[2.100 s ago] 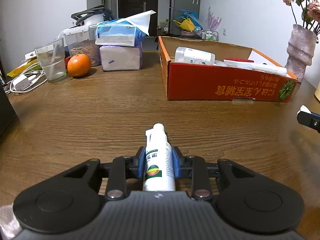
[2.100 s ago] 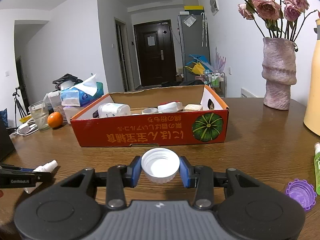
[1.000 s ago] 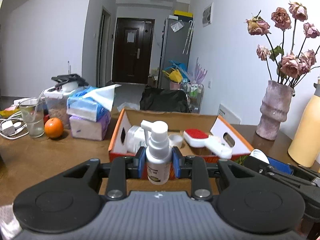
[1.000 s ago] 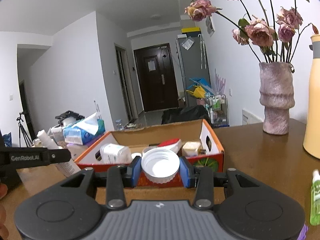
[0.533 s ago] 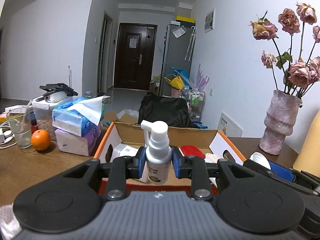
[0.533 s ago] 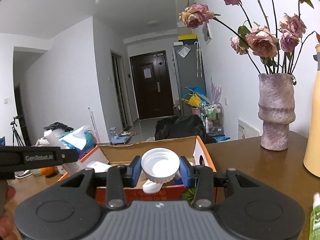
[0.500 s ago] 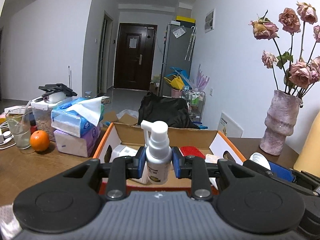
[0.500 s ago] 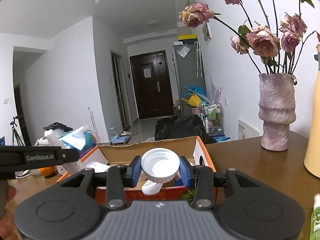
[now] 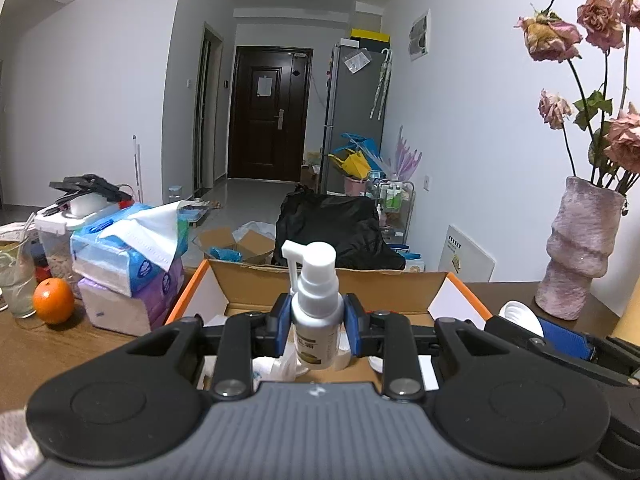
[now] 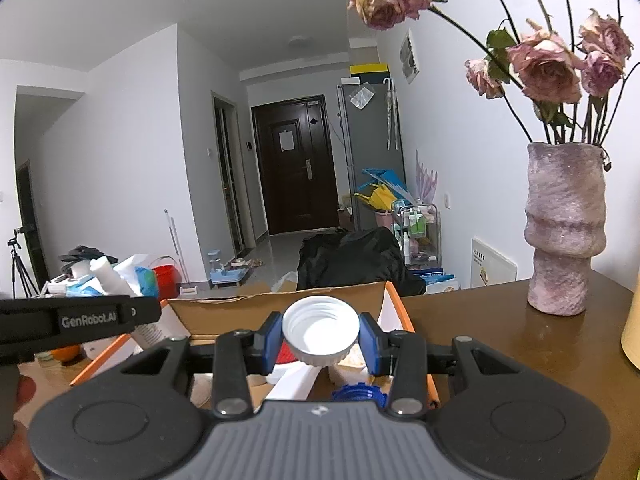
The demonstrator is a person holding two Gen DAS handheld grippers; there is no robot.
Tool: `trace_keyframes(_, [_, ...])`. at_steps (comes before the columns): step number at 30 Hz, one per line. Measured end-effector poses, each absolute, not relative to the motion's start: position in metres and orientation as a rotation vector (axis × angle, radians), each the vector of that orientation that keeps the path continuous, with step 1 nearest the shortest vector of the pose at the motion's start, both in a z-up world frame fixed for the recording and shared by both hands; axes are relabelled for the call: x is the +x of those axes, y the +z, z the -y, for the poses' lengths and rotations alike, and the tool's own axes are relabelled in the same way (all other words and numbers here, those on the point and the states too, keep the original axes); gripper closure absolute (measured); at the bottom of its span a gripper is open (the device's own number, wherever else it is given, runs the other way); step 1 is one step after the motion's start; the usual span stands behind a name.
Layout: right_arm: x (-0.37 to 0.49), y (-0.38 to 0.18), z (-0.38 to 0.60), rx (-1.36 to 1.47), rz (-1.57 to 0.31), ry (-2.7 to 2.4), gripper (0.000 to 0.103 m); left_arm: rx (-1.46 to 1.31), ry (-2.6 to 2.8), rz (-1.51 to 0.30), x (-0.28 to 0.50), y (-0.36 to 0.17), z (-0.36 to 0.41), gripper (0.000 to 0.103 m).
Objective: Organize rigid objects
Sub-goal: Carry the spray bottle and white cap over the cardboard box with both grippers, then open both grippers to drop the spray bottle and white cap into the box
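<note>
Roughly, by size:
Table (image 9: 48, 344): brown wood; it bears the box, a stack of tissue packs (image 9: 128, 264), an orange (image 9: 53, 306) and a pink vase (image 10: 564, 232) of dried roses well to the right.
Cardboard box (image 9: 320, 286): orange-edged, open on top, lying under both grippers; it is the collecting place, by my reading.
Box contents: several white items, something red (image 10: 285, 354) and a blue cap (image 10: 358, 392) already lie inside, so part of the sorting looks done.
Left gripper (image 9: 316, 322): pads pinching a white spray bottle (image 9: 315, 304) by its body; bottle upright, nozzle up, hanging above the box's inside.
Right gripper (image 10: 320, 338): pads clamped on a white screw cap (image 10: 320, 336), its open side toward the camera, held over the box's right end.
Progress: both pieces are carried over the box but not let go; neither touches the contents yet.
Left to do: lower and release the bottle and cap; whether more loose items wait on the table cannot be told from these views.
</note>
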State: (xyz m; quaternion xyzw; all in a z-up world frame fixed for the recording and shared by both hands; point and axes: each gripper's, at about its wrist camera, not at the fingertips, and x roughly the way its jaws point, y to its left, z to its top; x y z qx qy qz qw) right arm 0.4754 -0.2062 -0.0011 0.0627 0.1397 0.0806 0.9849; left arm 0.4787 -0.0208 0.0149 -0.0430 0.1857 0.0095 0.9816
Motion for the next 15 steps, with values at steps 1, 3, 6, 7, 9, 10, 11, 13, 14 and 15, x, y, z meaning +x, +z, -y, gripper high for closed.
trace_keyframes(1, [0.480,-0.001,0.206,0.124,-0.282,0.161,0.064,-0.084,0.020,-0.373,0.482,0.014,0.021,0.075])
trace_keyframes(3, [0.488,-0.003,0.205,0.120,-0.285,0.161,0.064,-0.082,0.021,-0.371,0.489,0.014,0.020,0.075])
trace_keyframes(6, [0.497,-0.005,0.203,0.109,-0.292,0.160,0.064,-0.076,0.025,-0.371,0.498,0.012,0.019,0.075])
trace_keyframes(7, [0.500,-0.005,0.202,0.105,-0.294,0.159,0.064,-0.074,0.026,-0.372,0.502,0.011,0.019,0.075])
trace_keyframes(9, [0.506,-0.007,0.202,0.100,-0.298,0.157,0.064,-0.070,0.030,-0.375,0.509,0.010,0.018,0.075])
trace_keyframes(10, [0.509,-0.007,0.202,0.099,-0.300,0.156,0.064,-0.068,0.031,-0.376,0.512,0.009,0.017,0.075])
trace_keyframes(11, [0.512,-0.007,0.202,0.097,-0.302,0.156,0.064,-0.067,0.031,-0.377,0.515,0.008,0.017,0.075])
trace_keyframes(13, [0.516,-0.008,0.201,0.092,-0.307,0.156,0.064,-0.061,0.028,-0.379,0.520,0.006,0.016,0.075])
trace_keyframes(14, [0.518,-0.008,0.200,0.090,-0.310,0.157,0.064,-0.057,0.027,-0.379,0.522,0.006,0.016,0.075])
trace_keyframes(15, [0.520,-0.009,0.200,0.088,-0.315,0.158,0.064,-0.053,0.026,-0.379,0.524,0.005,0.016,0.075])
